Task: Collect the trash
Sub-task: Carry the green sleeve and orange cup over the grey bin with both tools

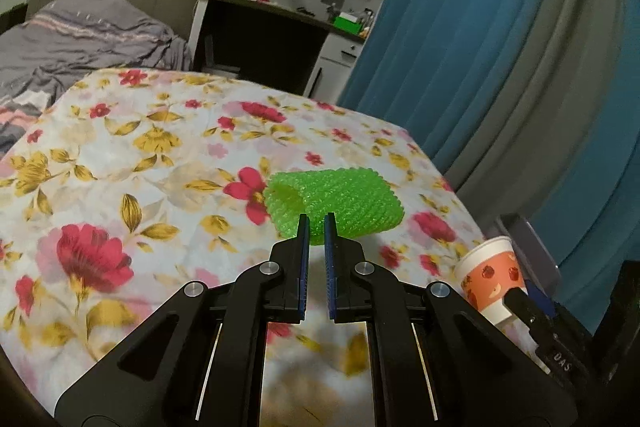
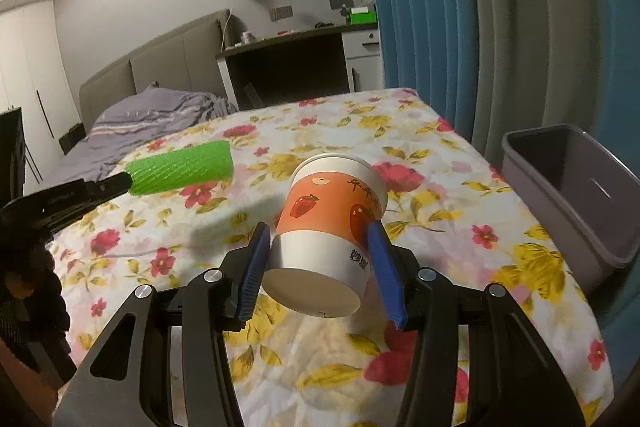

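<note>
A bright green foam net sleeve [image 1: 344,199] hangs just over the floral tablecloth [image 1: 160,167]. My left gripper [image 1: 317,217] is shut on its near edge. From the right wrist view the sleeve [image 2: 184,167] sticks out sideways from the left gripper [image 2: 120,183], clear of the cloth. My right gripper [image 2: 318,227] is shut on a white and orange paper cup [image 2: 332,223], its blue pads pressing the cup's lower half. The cup is tilted with its base toward the camera. In the left wrist view the cup [image 1: 490,275] shows at the lower right.
A grey open bin [image 2: 516,167] stands off the table's right edge, also seen as a bin [image 1: 532,247] behind the cup. Blue and grey curtains [image 2: 480,27] hang behind it. A bed [image 2: 140,123] with grey bedding lies beyond the table, a desk [image 2: 288,67] further back.
</note>
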The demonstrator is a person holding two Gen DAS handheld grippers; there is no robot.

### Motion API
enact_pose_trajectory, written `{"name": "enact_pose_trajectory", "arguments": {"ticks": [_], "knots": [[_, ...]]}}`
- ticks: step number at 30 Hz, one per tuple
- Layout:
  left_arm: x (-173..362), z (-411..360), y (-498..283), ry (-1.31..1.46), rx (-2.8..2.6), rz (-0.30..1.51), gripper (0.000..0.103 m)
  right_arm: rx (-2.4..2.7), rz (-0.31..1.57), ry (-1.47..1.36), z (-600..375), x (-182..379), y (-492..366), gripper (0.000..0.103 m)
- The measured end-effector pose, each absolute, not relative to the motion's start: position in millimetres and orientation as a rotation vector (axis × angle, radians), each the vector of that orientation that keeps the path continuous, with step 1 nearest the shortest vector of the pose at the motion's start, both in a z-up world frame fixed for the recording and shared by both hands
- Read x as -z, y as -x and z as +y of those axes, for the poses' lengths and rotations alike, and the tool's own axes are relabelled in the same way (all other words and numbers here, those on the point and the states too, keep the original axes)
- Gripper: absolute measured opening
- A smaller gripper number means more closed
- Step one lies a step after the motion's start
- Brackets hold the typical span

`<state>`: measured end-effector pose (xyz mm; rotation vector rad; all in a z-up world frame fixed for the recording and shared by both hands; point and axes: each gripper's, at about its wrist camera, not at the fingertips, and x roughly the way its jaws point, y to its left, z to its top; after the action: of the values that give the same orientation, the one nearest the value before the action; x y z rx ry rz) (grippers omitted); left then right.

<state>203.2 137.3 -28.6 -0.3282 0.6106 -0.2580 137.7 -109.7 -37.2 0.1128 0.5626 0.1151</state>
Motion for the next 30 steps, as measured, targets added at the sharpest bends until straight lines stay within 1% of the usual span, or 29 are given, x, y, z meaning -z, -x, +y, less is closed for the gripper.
{"name": "enact_pose_trajectory", "arguments": {"ticks": [12, 22, 30], "knots": [[2, 63, -151, 0.225, 0.327, 0.554, 0.007, -0.094, 0.481, -0.124, -144, 8, -90, 0.050], [-8, 6, -135, 0.179, 0.401, 0.551, 0.007, -0.049, 0.426, -0.146, -180, -5, -68, 0.050], [-16, -43, -138, 0.142, 0.463, 0.549, 0.007, 0.013, 0.366, -0.168, -217, -17, -62, 0.050]]}}
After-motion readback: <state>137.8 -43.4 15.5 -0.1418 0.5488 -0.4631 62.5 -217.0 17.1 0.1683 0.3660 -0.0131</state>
